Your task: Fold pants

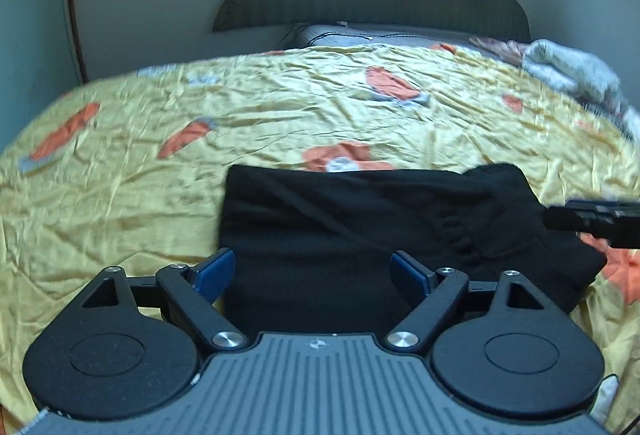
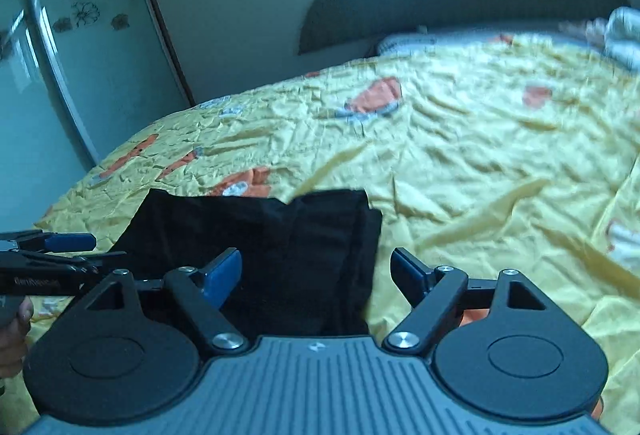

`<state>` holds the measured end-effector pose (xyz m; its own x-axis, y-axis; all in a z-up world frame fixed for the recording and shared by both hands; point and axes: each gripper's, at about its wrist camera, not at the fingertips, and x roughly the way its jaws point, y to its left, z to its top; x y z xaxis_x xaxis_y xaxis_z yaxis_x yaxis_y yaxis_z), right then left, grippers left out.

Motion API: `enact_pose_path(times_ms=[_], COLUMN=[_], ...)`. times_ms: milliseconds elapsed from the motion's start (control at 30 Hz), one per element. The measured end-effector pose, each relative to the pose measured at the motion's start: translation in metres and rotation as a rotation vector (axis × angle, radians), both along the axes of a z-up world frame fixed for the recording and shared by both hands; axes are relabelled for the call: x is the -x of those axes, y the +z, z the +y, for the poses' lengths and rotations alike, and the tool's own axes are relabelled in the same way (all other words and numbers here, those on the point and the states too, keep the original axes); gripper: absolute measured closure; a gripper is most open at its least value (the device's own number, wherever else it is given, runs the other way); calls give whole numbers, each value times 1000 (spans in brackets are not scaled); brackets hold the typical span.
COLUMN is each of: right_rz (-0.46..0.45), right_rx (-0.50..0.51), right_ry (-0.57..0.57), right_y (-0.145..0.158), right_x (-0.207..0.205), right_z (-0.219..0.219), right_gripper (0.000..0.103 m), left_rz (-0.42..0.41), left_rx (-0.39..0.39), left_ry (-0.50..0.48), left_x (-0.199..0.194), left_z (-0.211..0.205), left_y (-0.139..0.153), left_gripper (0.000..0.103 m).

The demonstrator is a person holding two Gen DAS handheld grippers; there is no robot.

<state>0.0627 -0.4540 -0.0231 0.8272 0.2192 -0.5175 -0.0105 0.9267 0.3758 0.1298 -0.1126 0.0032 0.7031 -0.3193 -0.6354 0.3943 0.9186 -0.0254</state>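
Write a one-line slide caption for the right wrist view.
Open right gripper above folded black pants on a yellow bedspread, left gripper alongside.

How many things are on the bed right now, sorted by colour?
Black: 1, the folded pants
Yellow with orange print: 1, the bedspread
White: 1, a bunched cloth at the far corner
Grey: 1, a pillow by the headboard
Total: 4
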Motion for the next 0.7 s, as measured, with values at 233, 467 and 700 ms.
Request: enact_pose_path(times_ms=[233, 467, 700], right_rz=[83, 117, 119], right_rx=[-216, -392, -480], right_ry=[139, 312, 367], right_y=[-23, -37, -44], right_x=[-17, -39, -72], right_z=[-27, -39, -36], right_gripper=[21, 20, 21], left_rz=[214, 484, 528], left_rx=[187, 482, 580], left_ry=[-32, -153, -174], left_x=[-39, -66, -74], left_z=[59, 86, 80], left_y=[-9, -38, -47], left_gripper=[16, 16, 17])
